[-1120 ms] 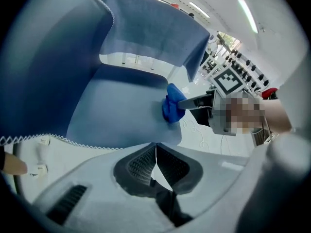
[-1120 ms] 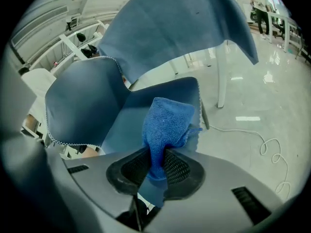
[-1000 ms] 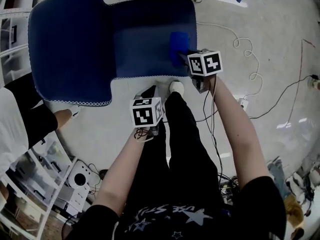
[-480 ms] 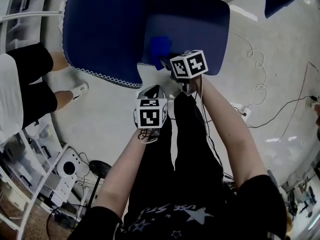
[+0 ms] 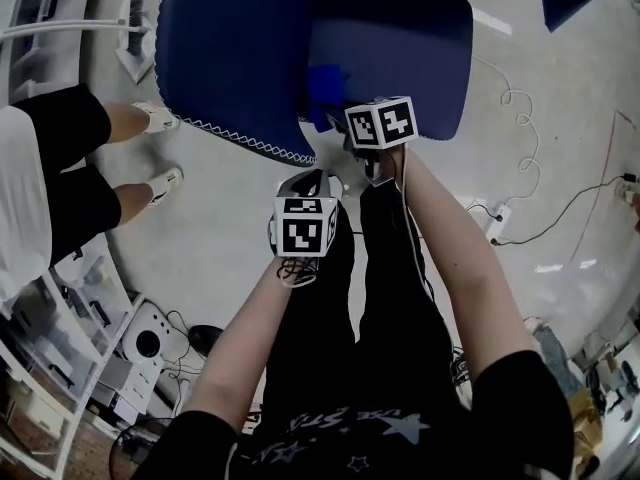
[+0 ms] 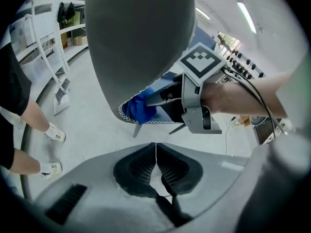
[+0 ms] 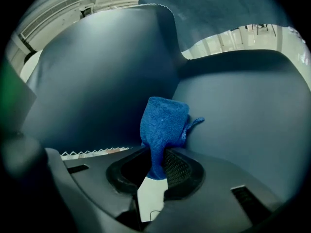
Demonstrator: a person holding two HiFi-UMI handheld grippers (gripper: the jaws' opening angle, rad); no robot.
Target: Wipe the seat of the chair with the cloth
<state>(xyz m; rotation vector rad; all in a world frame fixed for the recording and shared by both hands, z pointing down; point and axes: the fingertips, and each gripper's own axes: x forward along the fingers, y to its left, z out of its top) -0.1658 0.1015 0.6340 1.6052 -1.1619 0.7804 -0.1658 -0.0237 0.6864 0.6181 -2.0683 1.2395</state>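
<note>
Room: pale concrete floor (image 5: 225,203), loose cables (image 5: 520,183) trailing at 3 o'clock in the head view, white shelving (image 5: 60,348) at 8 o'clock.
Bystander: a second person's legs (image 5: 105,163) stand at 9 o'clock, just beside the chair.
Chair: blue upholstered chair (image 5: 240,48) at 12 o'clock, with a white zigzag-stitched edge (image 5: 250,143) on its near side. I take the darker panel at 1 o'clock to be the seat (image 5: 410,38).
Cloth: small blue cloth (image 7: 163,123), bunched into a wad. It touches the upholstery where two panels meet, close to the stitched edge. From overhead it sits at 12 o'clock (image 5: 322,88).
Right gripper: the right gripper (image 7: 154,171) is clamped on the cloth's tail, and the wad stands out ahead of the jaws. It reaches over the chair's near edge (image 5: 338,120).
Left gripper: the left gripper (image 6: 156,164) has its jaws pressed together on nothing. It hangs at 6 o'clock of the chair (image 5: 305,183), clear of it, and does no work.
Progress: my guess is mid-wipe. Nothing visible marks which parts of the seat are done.
Risk, grip: only a narrow tail is pinched, so drag from the fabric could pull the cloth free.
Risk, edge: the wad works near the rim, and a stroke toward 6 o'clock could run off the chair.
Risk, coverage: a bunched cloth touches little, so strips of the seat may be missed.
Risk, contact: pressing too low could rub the gripper's plastic on the upholstery.
</note>
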